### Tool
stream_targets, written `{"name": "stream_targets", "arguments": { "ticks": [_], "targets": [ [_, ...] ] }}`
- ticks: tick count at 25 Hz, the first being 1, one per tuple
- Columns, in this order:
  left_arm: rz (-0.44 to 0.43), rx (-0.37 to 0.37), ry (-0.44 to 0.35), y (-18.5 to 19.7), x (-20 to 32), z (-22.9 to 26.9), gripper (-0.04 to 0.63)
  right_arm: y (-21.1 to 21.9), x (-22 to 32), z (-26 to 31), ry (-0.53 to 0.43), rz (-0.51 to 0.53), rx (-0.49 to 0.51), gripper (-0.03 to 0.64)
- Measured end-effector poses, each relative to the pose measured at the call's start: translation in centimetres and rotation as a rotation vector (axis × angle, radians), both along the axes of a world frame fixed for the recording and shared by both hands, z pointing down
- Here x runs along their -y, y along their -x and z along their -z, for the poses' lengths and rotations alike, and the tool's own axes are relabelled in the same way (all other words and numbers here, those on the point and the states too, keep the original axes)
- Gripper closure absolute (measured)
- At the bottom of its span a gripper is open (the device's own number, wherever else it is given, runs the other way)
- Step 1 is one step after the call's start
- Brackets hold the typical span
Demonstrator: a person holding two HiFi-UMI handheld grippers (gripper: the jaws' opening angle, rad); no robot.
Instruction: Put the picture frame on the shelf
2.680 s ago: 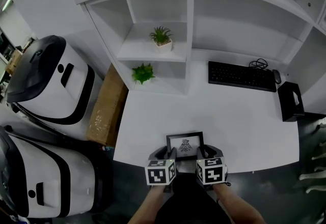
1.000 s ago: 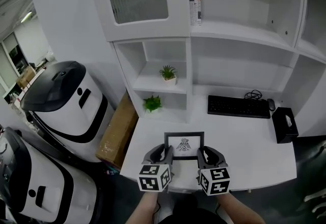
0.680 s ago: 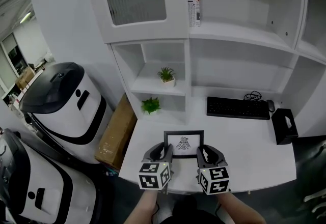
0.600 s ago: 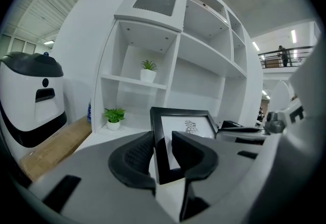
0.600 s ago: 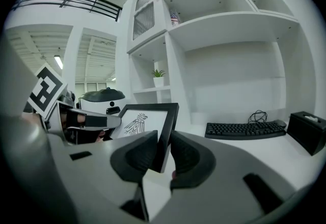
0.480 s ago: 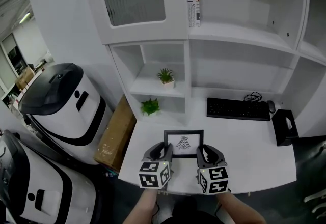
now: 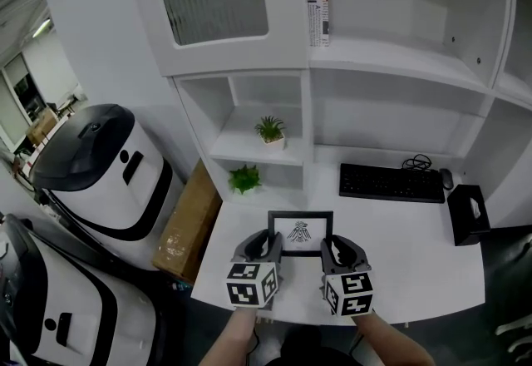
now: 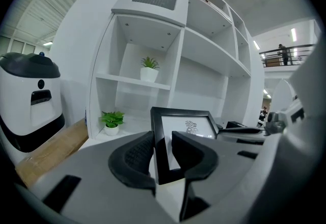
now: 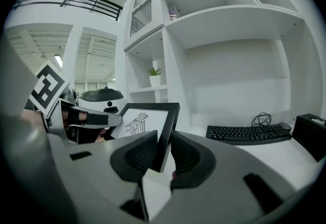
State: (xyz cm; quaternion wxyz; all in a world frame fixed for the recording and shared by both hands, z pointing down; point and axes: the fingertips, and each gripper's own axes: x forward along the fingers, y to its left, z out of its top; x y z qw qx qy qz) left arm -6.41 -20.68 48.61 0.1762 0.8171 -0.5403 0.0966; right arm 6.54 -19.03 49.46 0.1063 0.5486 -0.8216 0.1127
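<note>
White shelving [image 7: 309, 56] fills the upper half of the head view, and a white table [image 7: 416, 227] runs below it. Low in the centre of that view, the picture frame [image 7: 300, 233] is held between both grippers over the near part of the table. Its bird drawing faces the person. On the frame's left edge the left gripper [image 7: 264, 244] has its jaws clamped, and the right gripper [image 7: 335, 246] has its jaws clamped on the right edge. Two small potted plants [image 7: 269, 131] sit in the shelving's left compartments, one above the other. A black keyboard [image 7: 391, 183] lies at the back of the table, right of centre. A black box [image 7: 467, 215] stands near the table's right edge.
</note>
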Motion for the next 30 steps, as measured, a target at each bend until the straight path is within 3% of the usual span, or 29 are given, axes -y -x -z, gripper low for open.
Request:
{"name": "stream_targets", "arguments": {
  "ticks": [20, 30],
  "targets": [
    [0.112, 0.023, -0.121, 2.3, 3.0, 5.3, 0.489, 2.3, 4.7, 4.2, -0.098, 0.107, 0.020, 0.534],
    [0.243, 0.052, -0.217, 7.9, 3.2, 10.2, 0.489, 8.0, 6.7, 9.2, -0.212, 0.233, 0.033, 0.535]
  ]
}}
